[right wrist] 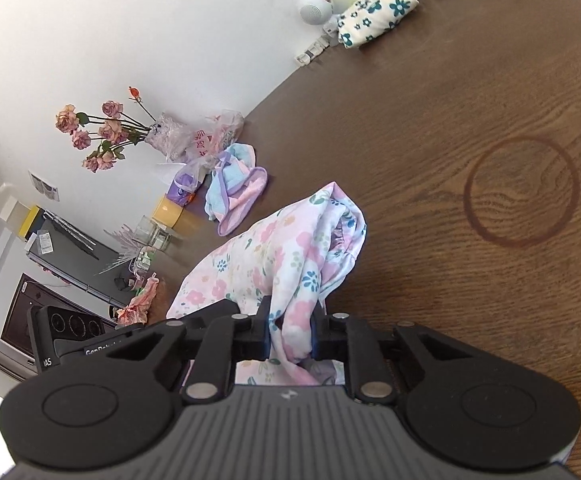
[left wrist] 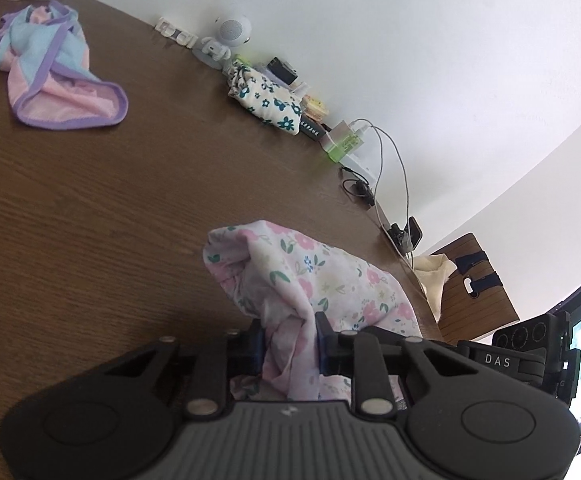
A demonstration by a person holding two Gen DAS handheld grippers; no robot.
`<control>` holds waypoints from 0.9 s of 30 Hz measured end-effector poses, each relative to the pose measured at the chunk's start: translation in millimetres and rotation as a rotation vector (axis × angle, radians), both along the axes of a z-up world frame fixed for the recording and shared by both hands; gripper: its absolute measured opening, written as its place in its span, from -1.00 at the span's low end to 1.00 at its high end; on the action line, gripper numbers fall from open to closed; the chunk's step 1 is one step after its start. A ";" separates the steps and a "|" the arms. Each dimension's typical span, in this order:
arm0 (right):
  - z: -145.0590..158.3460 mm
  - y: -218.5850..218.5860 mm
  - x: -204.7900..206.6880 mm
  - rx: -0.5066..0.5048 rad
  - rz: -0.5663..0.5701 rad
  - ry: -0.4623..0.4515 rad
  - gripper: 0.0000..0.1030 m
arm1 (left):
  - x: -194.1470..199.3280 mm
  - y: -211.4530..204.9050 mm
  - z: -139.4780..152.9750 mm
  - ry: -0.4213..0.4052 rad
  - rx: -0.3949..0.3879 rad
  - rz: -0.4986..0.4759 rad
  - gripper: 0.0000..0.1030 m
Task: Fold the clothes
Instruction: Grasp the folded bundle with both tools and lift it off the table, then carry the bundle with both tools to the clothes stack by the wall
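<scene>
Floral garment (left wrist: pixel 310 280) bunched, lifted off counter (left wrist: pixel 110 200); left gripper (left wrist: pixel 288 344) and right gripper (right wrist: pixel 288 330) jaws each pinching an edge, likely to spread it for folding.

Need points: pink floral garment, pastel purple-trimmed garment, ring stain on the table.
pink floral garment (left wrist: pixel 322 280), left wrist view, on its bunched upper fold.
pastel purple-trimmed garment (left wrist: pixel 50 64), left wrist view, on the blue middle panel.
ring stain (right wrist: pixel 522 192), right wrist view, centre of the ring.
</scene>
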State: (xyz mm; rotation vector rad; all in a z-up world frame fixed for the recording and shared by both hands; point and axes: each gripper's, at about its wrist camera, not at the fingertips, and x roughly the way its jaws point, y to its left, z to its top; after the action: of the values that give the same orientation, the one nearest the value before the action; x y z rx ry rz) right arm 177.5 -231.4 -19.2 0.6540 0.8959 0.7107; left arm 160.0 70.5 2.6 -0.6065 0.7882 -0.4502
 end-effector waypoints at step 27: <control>121.6 -22.1 224.8 -0.091 -0.122 -0.259 -0.70 | 255.6 -46.1 103.3 -0.233 0.064 -0.003 -0.58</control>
State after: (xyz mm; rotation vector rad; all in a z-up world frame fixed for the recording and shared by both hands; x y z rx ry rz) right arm 402.3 -253.5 102.4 0.5176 0.6403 0.6247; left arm 415.7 24.4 105.9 -0.4829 0.5790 -0.4866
